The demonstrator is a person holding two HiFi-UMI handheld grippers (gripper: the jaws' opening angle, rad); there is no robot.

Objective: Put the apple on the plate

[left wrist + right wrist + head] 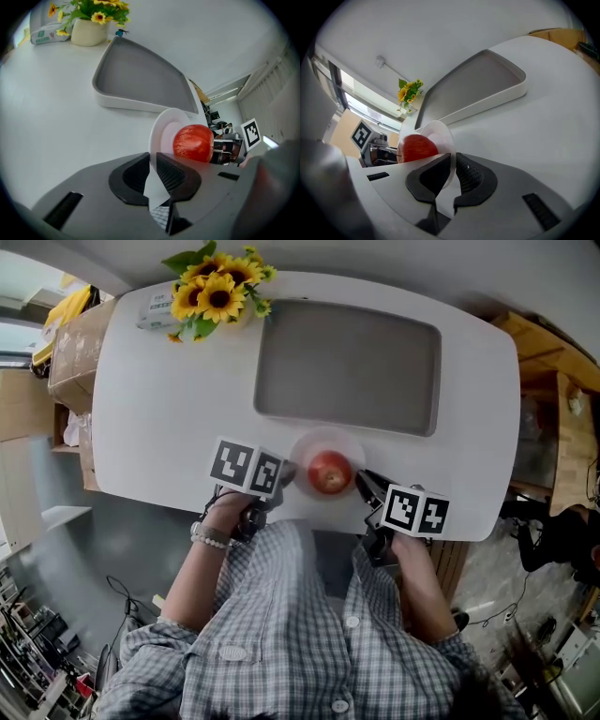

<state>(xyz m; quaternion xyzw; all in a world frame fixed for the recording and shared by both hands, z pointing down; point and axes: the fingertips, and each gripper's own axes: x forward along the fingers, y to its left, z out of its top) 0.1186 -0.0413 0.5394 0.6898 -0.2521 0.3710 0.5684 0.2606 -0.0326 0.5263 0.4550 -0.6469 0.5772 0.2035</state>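
Note:
A red apple [329, 472] rests on a small white plate [323, 439] near the white table's front edge. My left gripper [286, 474] is shut on the plate's left rim. In the left gripper view the rim [156, 133] runs down between the black pads [173, 174], with the apple [193, 143] just beyond. My right gripper [361, 482] is shut on the opposite rim. The right gripper view shows the rim [440, 129] pinched between its pads [469, 174], the apple [417, 147] behind it. I cannot tell whether the plate is lifted off the table.
A grey rectangular tray [347, 367] with a white rim lies behind the plate. A vase of sunflowers [216, 287] and a small packet [155, 310] stand at the back left. The table's front edge [281, 517] is close to my body.

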